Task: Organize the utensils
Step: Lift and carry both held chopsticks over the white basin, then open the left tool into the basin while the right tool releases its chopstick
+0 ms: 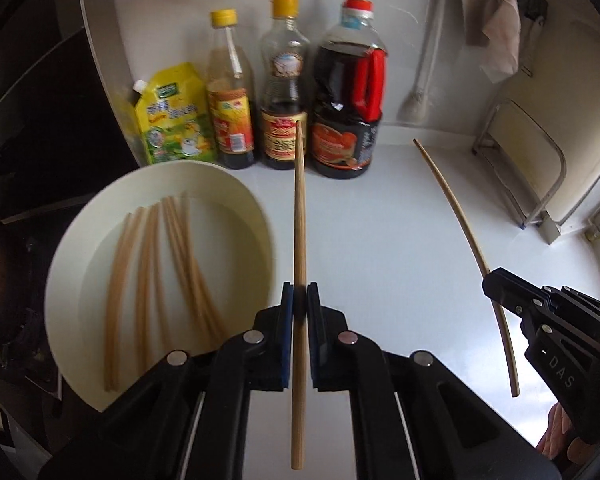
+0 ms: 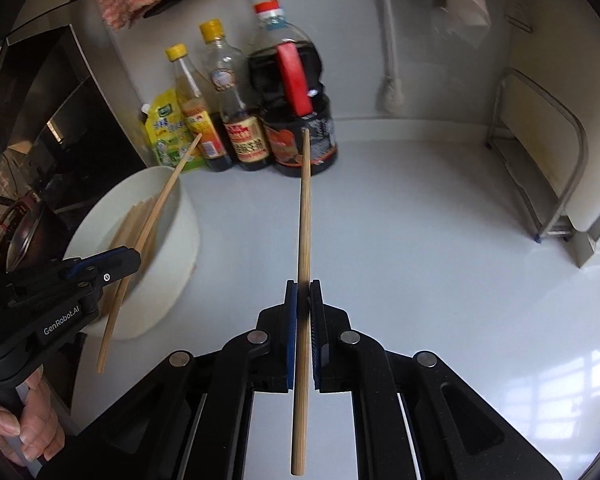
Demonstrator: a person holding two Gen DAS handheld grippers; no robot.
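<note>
Chopsticks: left gripper (image 1: pixel 299 292) pinches one (image 1: pixel 299 216); right gripper (image 2: pixel 303 286) pinches another (image 2: pixel 304 216).

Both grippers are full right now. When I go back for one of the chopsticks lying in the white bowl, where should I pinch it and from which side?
Pinch a chopstick near mid-length, coming from above with the jaws across its width. The sticks lie flat and bunched in the white bowl, ends close to the wall; the outermost one has the most free space. Left gripper and right gripper each hold a chopstick now.
</note>
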